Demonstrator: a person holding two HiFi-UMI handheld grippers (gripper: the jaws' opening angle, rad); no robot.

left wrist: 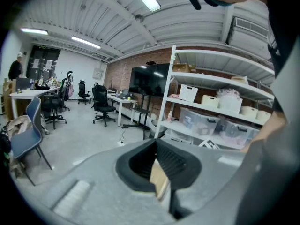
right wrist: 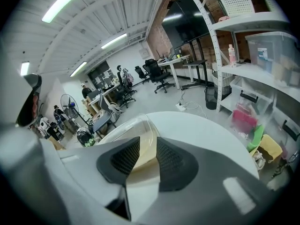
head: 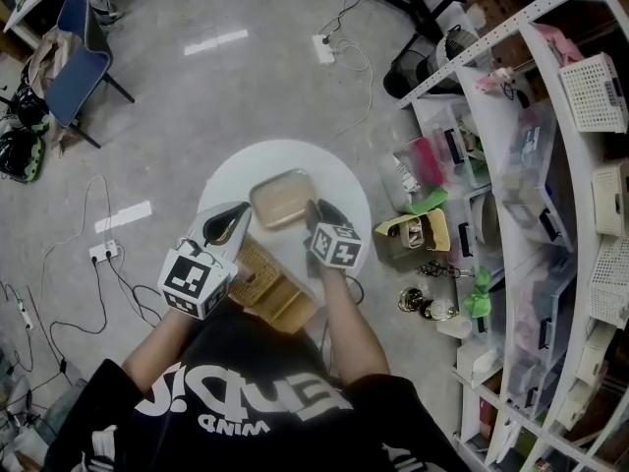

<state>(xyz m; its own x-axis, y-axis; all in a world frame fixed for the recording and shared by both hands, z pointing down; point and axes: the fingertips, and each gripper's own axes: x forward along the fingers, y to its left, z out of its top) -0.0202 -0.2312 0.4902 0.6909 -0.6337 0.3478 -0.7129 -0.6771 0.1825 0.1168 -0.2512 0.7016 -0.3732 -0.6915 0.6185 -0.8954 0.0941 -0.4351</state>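
Right gripper [head: 313, 214] clamped the rim of the lidded tan container [head: 282, 197] just ahead on the bench [head: 346, 180], left gripper [head: 231, 226] pinched a thin wall of the woven basket [head: 275, 288] beside it; grasp apparently secured, any lift demanded level, steady grips.

Black shirt [head: 246, 401]: large white print, upside-down in head view, unclear; small line below looks like "WIND". Nothing else legible.
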